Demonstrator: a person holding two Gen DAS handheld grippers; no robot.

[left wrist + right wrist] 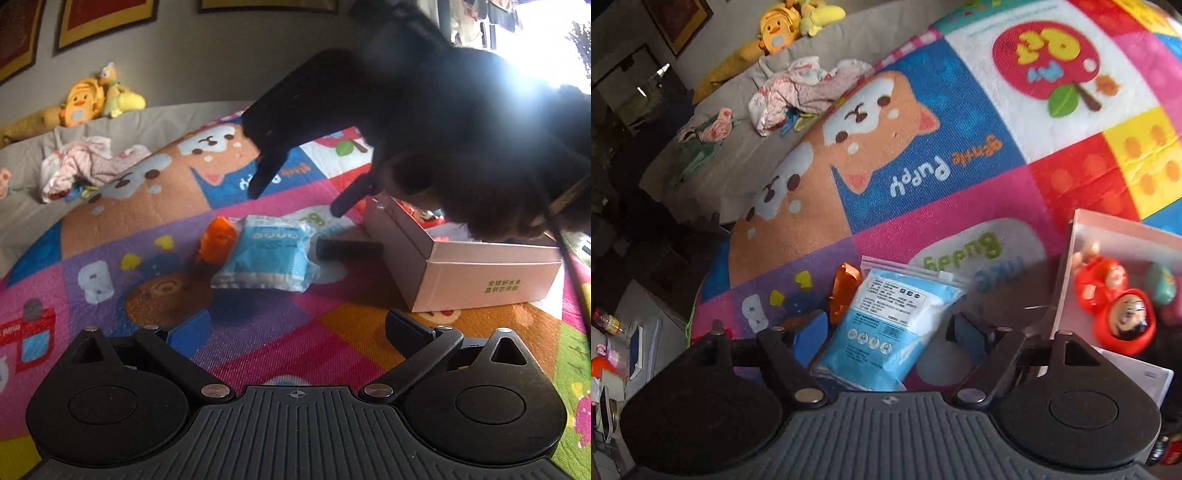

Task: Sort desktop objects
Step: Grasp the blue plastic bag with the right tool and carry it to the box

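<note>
A blue plastic packet [267,253] lies on the colourful play mat [258,343], with an orange toy [218,240] at its left and a black bar-shaped object [349,249] at its right. A pink cardboard box [480,269] stands open at the right. My left gripper [299,328] is open and empty, low over the mat in front of the packet. My right gripper [295,192] hangs open above the packet and box. In the right wrist view my right gripper [886,328] is open above the packet [886,328], beside the orange toy [844,291]. The box [1126,240] holds red dolls [1123,321].
A grey sofa [33,155] lies at the back with crumpled clothes [85,166] and yellow plush toys [96,98]. Bright window light glares at the upper right. In the right wrist view a cluttered shelf [613,354] stands at the left, off the mat's edge.
</note>
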